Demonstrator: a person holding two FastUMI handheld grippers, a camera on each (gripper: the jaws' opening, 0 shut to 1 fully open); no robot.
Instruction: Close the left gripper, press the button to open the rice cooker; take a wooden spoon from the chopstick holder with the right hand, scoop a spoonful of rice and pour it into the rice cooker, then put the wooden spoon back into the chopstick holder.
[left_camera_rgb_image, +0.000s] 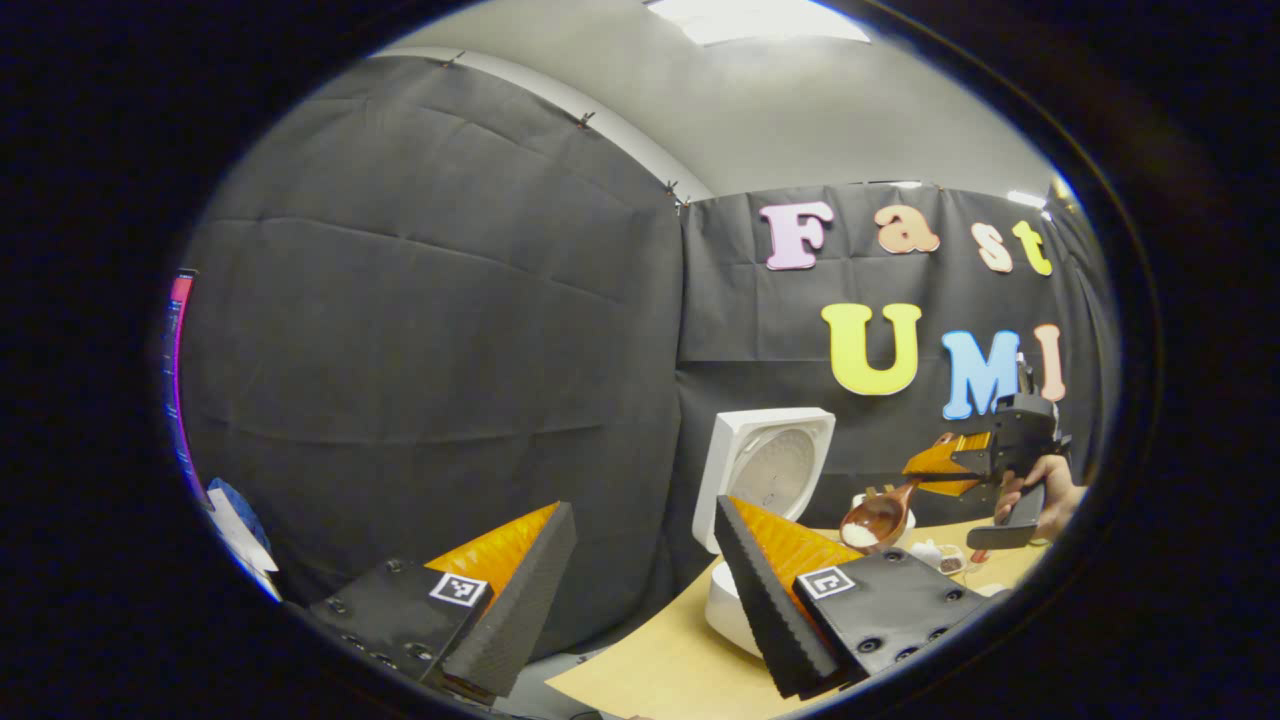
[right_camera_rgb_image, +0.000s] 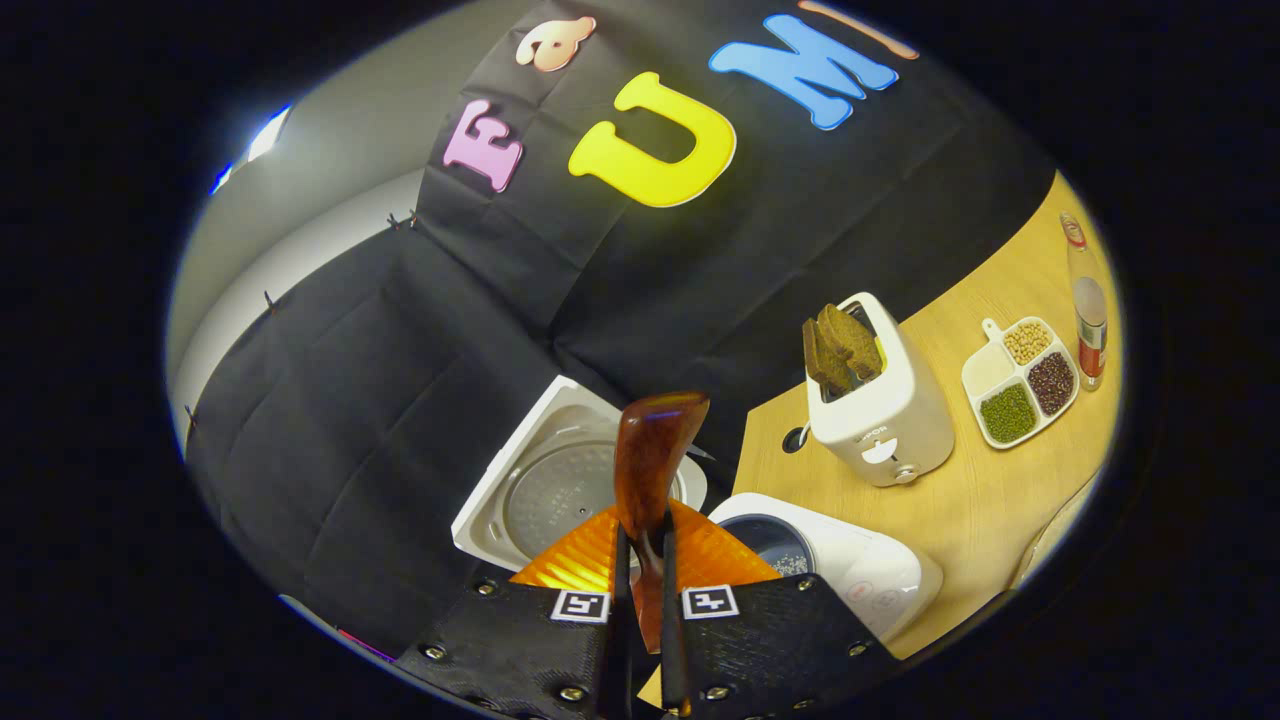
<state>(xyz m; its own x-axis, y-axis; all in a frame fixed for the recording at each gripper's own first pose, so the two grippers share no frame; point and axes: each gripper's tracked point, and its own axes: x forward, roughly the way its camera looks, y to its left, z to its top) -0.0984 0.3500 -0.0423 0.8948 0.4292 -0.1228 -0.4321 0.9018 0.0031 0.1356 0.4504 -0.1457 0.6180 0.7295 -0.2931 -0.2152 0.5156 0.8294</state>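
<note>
Left tongs (left_camera_rgb_image: 640, 570) stand wide apart, nothing between the fingers, held low off the near-left edge of the bench (left_camera_rgb_image: 660, 665). Right tongs (right_camera_rgb_image: 641, 560) are clamped on the handle of the wooden spoon (right_camera_rgb_image: 652, 470), both fingers pressing it. In the left gripper view the right tongs (left_camera_rgb_image: 925, 465), gripped by a hand (left_camera_rgb_image: 1050, 495), carry the wooden spoon (left_camera_rgb_image: 878, 520) above the bench, bowl level with white rice in it, just to the right of the rice cooker (left_camera_rgb_image: 725, 600). Rice cooker (right_camera_rgb_image: 850, 570) is open: lid (right_camera_rgb_image: 550, 490) stands upright behind the body, dark inner pot exposed. On the bench beyond: toaster (right_camera_rgb_image: 880, 410) with dark bread slices, a divided dish (right_camera_rgb_image: 1020, 380) of grains, a bottle (right_camera_rgb_image: 1088, 310).
</note>
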